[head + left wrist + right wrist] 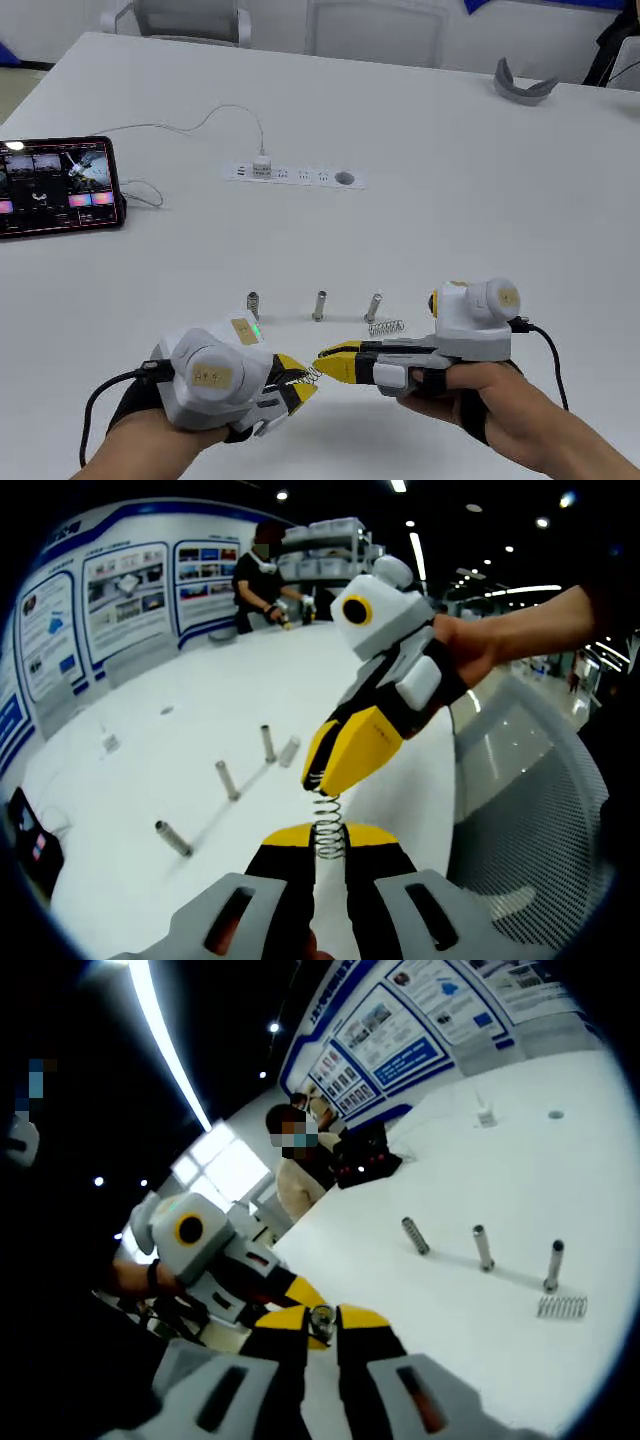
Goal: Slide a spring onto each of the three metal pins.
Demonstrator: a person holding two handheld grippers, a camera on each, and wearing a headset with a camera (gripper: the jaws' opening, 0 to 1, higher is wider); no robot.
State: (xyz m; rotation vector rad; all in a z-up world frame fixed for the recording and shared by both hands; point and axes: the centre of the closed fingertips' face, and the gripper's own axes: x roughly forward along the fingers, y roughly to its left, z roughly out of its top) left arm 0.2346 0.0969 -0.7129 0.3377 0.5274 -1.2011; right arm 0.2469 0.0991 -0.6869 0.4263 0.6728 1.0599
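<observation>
Three short metal pins stand in a row on the white table: left pin (253, 303), middle pin (320, 305), right pin (373, 307). The left one looks darker and ribbed; the other two are bare. A loose spring (386, 327) lies beside the right pin. In front of the pins, my left gripper (297, 387) is shut on a small spring (328, 830) that stands up between its yellow jaws. My right gripper (330, 362) points left and meets it tip to tip, its jaws shut on the spring's other end (322, 1321). The pins (484, 1247) and the loose spring (561, 1307) lie beyond.
A tablet (55, 185) with a lit screen lies at the left edge. A white power strip (295, 175) with a plugged charger and cable sits mid-table. A grey curved part (525, 85) rests at the far right. Chairs stand behind the table.
</observation>
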